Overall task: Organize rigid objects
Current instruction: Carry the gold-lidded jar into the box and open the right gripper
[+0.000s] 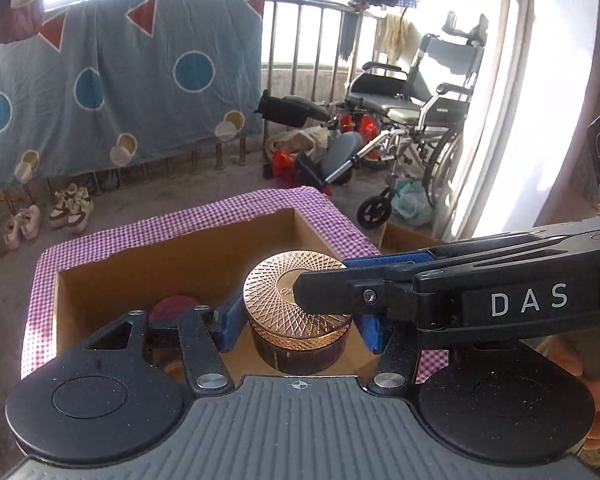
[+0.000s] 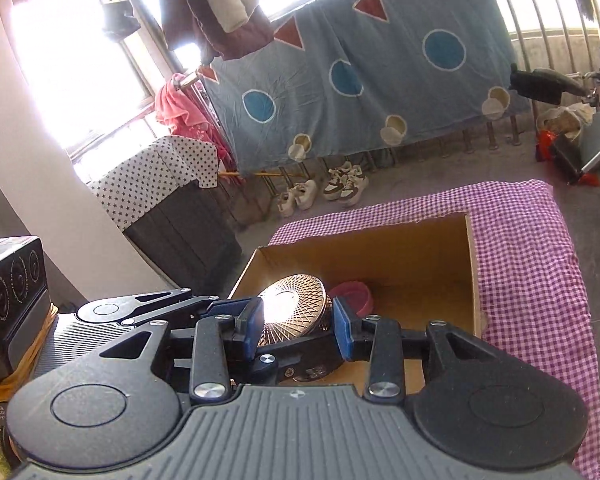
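A round jar (image 1: 298,320) with dark brown glass walls and a copper-coloured lid (image 1: 296,286) is seen between the blue pads of the left gripper (image 1: 300,326); the lid is engraved with a fine crossed-line lattice around a smooth central disc, and its rim is ribbed. The jar is clasped at its sides by those pads and is seen above the open cardboard box (image 1: 172,256), which is bordered by a purple checked cloth (image 1: 180,220). A dark red round object (image 1: 172,308) lies in the box to the left of the jar. From the right, the right gripper (image 1: 320,280) is laid across the lid; in its own view the lid (image 2: 292,312) is pinched at its edge between its blue pads, the jaws being only partly apart.
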The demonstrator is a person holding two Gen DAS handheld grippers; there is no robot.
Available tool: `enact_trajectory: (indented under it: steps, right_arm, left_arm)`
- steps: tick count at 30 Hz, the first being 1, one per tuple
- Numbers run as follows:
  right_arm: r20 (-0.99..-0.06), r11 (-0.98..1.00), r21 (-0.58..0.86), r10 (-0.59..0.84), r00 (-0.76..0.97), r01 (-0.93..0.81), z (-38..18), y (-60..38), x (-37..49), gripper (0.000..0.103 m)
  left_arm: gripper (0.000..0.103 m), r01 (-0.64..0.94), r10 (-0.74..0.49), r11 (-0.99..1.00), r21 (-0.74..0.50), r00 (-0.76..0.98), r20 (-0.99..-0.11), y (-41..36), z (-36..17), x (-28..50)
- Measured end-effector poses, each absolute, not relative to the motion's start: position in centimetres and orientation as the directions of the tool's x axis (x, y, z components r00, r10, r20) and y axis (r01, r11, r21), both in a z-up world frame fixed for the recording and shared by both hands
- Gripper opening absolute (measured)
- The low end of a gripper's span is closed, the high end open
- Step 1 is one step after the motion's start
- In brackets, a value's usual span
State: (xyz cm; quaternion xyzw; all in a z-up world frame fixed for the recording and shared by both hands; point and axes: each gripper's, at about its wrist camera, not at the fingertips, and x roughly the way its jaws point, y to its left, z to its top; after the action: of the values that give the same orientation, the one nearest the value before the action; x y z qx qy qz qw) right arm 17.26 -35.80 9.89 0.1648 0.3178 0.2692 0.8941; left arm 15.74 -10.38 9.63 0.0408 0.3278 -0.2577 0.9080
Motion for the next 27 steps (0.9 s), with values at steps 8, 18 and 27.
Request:
enact_trajectory:
  steps: [8, 18, 27]
  right_arm:
    - [-0.629, 0.812, 0.483, 0.582, 0.515, -0.328, 7.2, -34.7, 27.1, 0.041]
    - [-0.705, 0.824, 0.479, 0.566, 0.428, -0.302, 3.3, -34.7, 33.8, 0.041]
    - [-0.717, 0.848, 0.404, 0.527, 0.456, -0.345, 2.3, -34.2, 35.8, 0.041]
  left_arm:
    - [0.057, 0.386, -0.394, 0.901, -0.198, 0.534, -0.748, -10.5, 6.2, 24.0]
    - [0.057, 0.290, -0.365, 0.924, -0.250, 0.469, -0.804, -10.5, 2.8, 28.4]
    - [0.059, 0.235, -0.394, 0.917, -0.322, 0.419, -0.818, -10.6, 1.3, 30.3]
